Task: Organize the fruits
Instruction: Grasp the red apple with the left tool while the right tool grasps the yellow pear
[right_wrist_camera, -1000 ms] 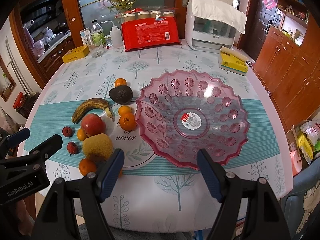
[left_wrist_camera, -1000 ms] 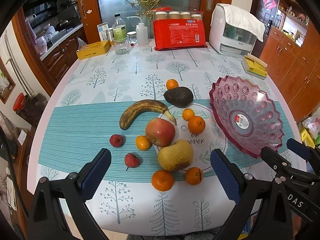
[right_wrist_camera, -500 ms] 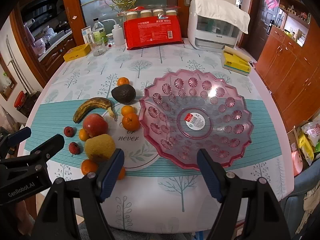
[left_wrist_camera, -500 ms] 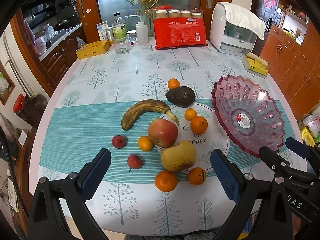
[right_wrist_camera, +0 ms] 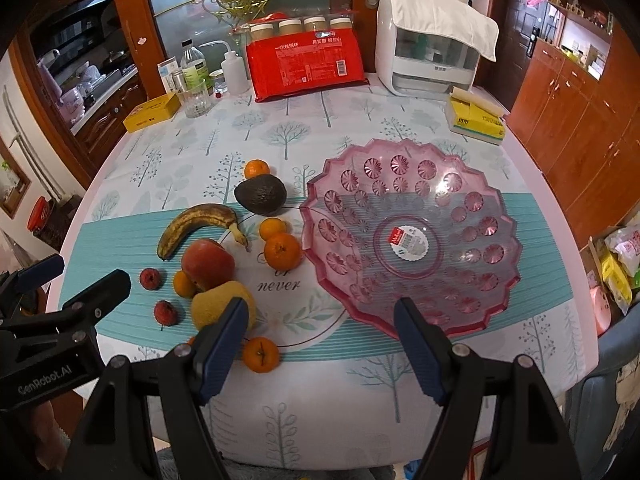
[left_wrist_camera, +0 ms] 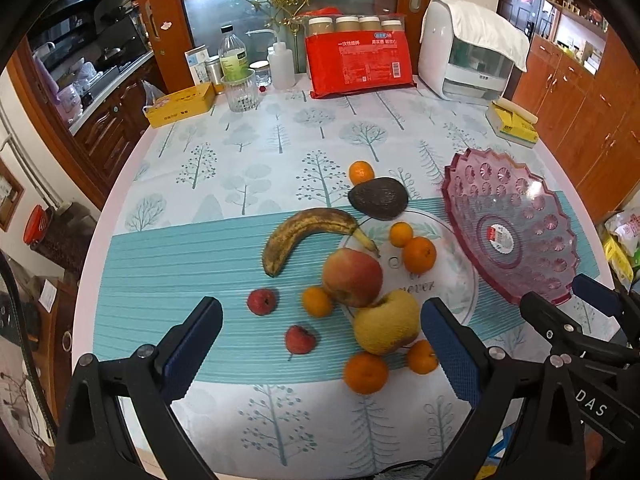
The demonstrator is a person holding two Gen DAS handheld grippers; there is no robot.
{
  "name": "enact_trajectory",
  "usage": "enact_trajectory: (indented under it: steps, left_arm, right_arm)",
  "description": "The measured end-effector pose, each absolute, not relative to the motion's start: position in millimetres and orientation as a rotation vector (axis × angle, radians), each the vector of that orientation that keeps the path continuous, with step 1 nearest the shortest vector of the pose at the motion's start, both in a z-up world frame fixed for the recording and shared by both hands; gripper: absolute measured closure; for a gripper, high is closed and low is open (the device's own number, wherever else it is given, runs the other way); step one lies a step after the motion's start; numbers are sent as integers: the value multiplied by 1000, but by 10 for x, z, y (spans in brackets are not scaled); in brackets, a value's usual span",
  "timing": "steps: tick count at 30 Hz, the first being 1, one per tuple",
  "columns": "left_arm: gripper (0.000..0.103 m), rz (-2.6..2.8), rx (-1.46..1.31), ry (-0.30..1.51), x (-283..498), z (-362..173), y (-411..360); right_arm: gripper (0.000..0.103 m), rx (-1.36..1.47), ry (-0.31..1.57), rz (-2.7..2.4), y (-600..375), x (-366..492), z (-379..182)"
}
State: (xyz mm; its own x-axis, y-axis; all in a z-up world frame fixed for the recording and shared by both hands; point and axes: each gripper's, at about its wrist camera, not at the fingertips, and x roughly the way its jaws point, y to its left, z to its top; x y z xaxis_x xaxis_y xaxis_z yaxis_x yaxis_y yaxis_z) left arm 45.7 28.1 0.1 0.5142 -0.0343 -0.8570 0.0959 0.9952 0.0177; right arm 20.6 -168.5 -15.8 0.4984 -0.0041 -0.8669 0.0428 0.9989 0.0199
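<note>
1. Left gripper [left_wrist_camera: 320,344]: jaws spread wide, nothing between the pads, hanging above the near edge of the fruit pile
2. Right gripper [right_wrist_camera: 320,344]: also spread wide and empty, hanging over the near rim of the pink bowl [right_wrist_camera: 412,236]
3. Bowl sits on the table [right_wrist_camera: 320,412], right of the fruit, holding no fruit, only a sticker in the centre
4. Fruit all loose on the tablecloth, left of the bowl: browned banana [left_wrist_camera: 304,232], red apple [left_wrist_camera: 352,276] just under its stem end, yellow pear-like fruit [left_wrist_camera: 386,326] touching the apple on the near side
5. Avocado [left_wrist_camera: 378,198] at the far side of the cluster, one small orange [left_wrist_camera: 361,172] right behind it
6. Two more oranges [left_wrist_camera: 418,254] between avocado and bowl, close to the bowl's rim; one tucked left of the apple; two at the near edge under the yellow fruit
7. Two small red fruits [left_wrist_camera: 262,301] off to the left, apart from the rest
8. Far end of table: red package [left_wrist_camera: 360,62], white appliance [left_wrist_camera: 468,56], bottles, yellow box
</note>
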Motion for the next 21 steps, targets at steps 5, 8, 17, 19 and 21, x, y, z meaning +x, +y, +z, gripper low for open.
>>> enact_trajectory:
  steps: [5, 8, 17, 19, 21]
  left_arm:
    - [4, -94, 82, 1046, 621, -15, 497]
    - [4, -122, 117, 1053, 730, -44, 604]
    - [4, -284, 238, 1110, 1064, -337, 740]
    - [4, -312, 253, 1115, 1130, -395, 738]
    - [4, -348, 257, 1123, 1194, -455, 734]
  right_arm:
    - [27, 60, 1066, -46, -1520, 280, -187]
    - [27, 77, 1080, -56, -1439, 319, -229]
    - [27, 173, 1150, -78, -1316, 370, -525]
    - [27, 208, 1161, -75, -1301, 367, -605]
    - [27, 235, 1168, -69, -1281, 363, -668]
